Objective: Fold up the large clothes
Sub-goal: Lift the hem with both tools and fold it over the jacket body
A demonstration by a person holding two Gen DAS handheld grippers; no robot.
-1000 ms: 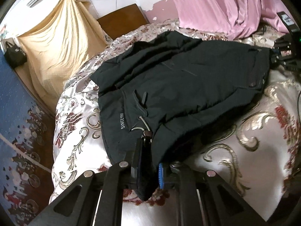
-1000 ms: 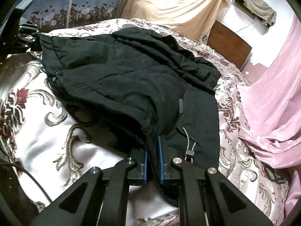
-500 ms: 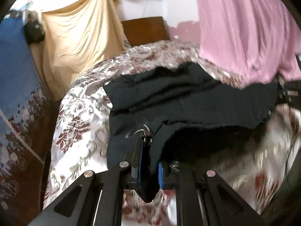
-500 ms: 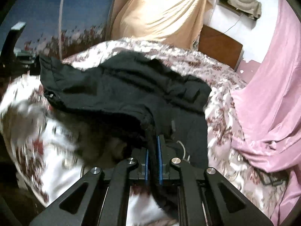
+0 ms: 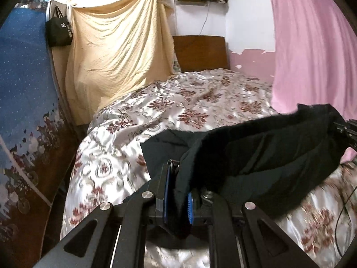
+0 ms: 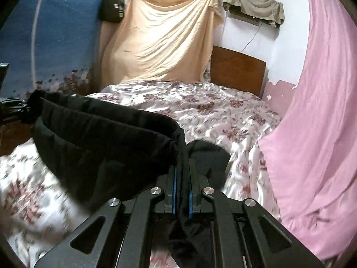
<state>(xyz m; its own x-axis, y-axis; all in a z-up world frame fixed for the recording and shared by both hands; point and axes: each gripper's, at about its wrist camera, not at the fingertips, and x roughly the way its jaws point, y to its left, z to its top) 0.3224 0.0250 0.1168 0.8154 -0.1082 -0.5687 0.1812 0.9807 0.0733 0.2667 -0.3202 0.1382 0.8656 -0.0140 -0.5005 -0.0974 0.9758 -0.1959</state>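
A large black jacket (image 5: 263, 156) hangs in the air between my two grippers, above the floral bedspread (image 5: 200, 102). My left gripper (image 5: 177, 178) is shut on one end of the jacket's edge. My right gripper (image 6: 181, 178) is shut on the other end of the jacket (image 6: 100, 138). The edge stretches taut between them and the rest of the garment droops below it. In the left wrist view the right gripper (image 5: 348, 131) shows at the far right. In the right wrist view the left gripper (image 6: 11, 109) shows at the far left.
The bed has a wooden headboard (image 5: 200, 53) at the far end. A pink curtain (image 5: 312, 55) hangs along the right side, a yellow cloth (image 5: 118, 51) and a black bag (image 5: 59, 31) on the far wall, a blue patterned panel (image 5: 22, 89) on the left.
Both grippers have lifted the jacket off the bed. It lay spread flat a second ago and now hangs between them, clear of most of the bedspread.
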